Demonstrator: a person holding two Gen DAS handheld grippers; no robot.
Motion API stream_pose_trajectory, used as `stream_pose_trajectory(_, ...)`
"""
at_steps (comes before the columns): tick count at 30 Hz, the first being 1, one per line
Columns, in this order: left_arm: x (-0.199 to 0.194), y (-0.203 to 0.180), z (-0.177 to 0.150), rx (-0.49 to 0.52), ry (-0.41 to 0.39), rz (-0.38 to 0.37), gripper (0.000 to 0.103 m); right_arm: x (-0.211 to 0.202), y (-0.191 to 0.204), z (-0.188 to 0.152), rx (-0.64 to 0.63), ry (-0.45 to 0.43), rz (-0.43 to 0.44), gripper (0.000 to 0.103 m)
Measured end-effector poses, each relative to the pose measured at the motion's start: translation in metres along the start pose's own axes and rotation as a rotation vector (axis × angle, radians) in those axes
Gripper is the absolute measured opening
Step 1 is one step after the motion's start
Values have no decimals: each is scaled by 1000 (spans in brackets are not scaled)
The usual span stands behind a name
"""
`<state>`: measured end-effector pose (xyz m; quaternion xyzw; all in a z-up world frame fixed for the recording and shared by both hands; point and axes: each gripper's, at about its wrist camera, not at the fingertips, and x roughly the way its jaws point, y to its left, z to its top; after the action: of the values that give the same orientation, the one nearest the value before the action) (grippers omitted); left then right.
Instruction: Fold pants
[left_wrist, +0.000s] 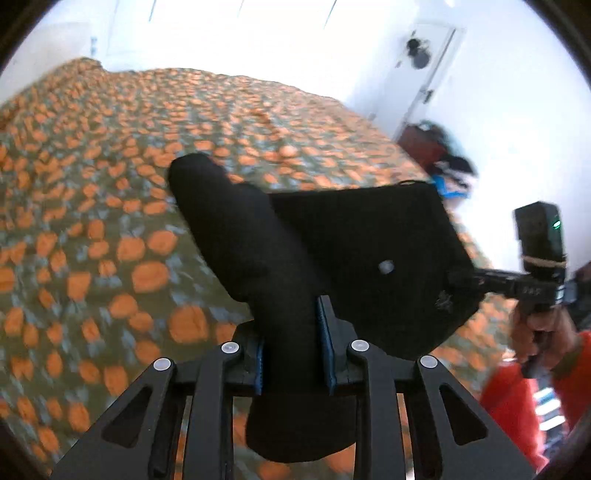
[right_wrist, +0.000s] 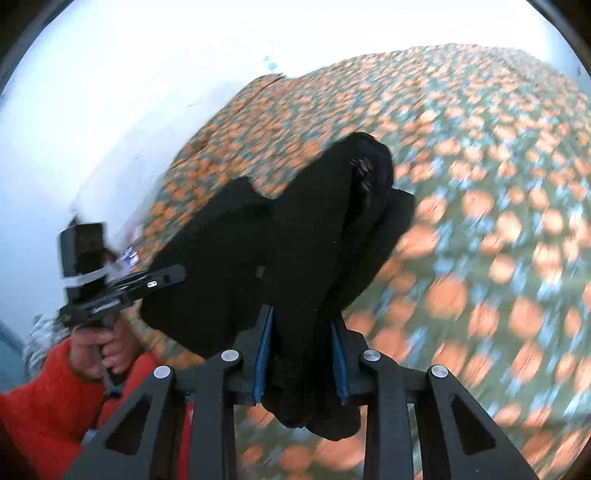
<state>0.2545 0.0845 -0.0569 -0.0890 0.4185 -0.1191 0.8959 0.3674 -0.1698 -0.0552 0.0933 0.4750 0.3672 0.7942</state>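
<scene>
The black pants (left_wrist: 354, 258) hang in the air above the bed, held by both grippers. My left gripper (left_wrist: 291, 325) is shut on a bunched fold of the pants; one leg sticks up and away from it. A silver button (left_wrist: 386, 266) shows on the waist panel. My right gripper (right_wrist: 301, 332) is shut on another bunch of the pants (right_wrist: 288, 236). Each gripper shows in the other's view: the right one (left_wrist: 465, 278) at right, the left one (right_wrist: 177, 273) at left, both biting the cloth's edge.
The bed (left_wrist: 110, 184) has an orange-and-green patterned cover and fills the area beneath, and it also shows in the right wrist view (right_wrist: 480, 221). A white door (left_wrist: 421, 81) and a pile of dark things (left_wrist: 443, 158) stand beyond the bed's far corner. The person wears red sleeves (right_wrist: 48, 387).
</scene>
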Motion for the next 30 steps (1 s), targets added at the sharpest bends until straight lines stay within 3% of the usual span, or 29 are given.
stream_pose_trajectory(2,44,3,-6,8,84,101,36,17,-26,9,33,8,-52,29)
stream_pose_trajectory(4,71,6,-20,32,159,193,37,47,-57,5,95,70,-136,30)
stream_pose_trajectory(5,79,5,-30,62,176,250,35,64,-71,1,131,119,-183,33)
stream_pose_trajectory(6,72,7,-38,75,176,270,37,80,-89,-9,180,178,-262,36)
stream_pose_trajectory(7,62,4,-46,92,157,277,40,84,-98,-13,212,193,-279,42)
stream_pose_trajectory(8,48,1,-50,109,134,269,54,78,-107,-17,267,169,-253,54)
stream_pose_trajectory(9,37,-3,-52,123,112,272,74,66,-109,-17,295,136,-234,58)
stream_pose_trajectory(11,2,-12,-59,166,20,321,95,39,-100,-18,271,81,-245,67)
stream_pose_trajectory(12,-14,-17,-60,187,-27,346,99,24,-91,-17,222,73,-267,72)
stream_pose_trajectory(14,-39,-31,-59,197,-90,364,100,1,-70,-19,136,71,-356,94)
stream_pose_trajectory(16,-49,-34,-58,158,-85,373,100,-22,-41,-31,57,63,-413,101)
stream_pose_trajectory(20,-67,-45,-74,74,-102,463,100,-42,6,-60,-30,53,-492,103)
stream_pose_trajectory(22,-75,-50,-84,18,-64,498,100,-52,25,-78,-48,28,-499,103)
stream_pose_trajectory(26,-78,-65,-104,14,56,512,100,-71,52,-116,-35,-21,-485,103)
stream_pose_trajectory(30,-88,-75,-118,10,67,500,100,-67,71,-139,-12,1,-473,103)
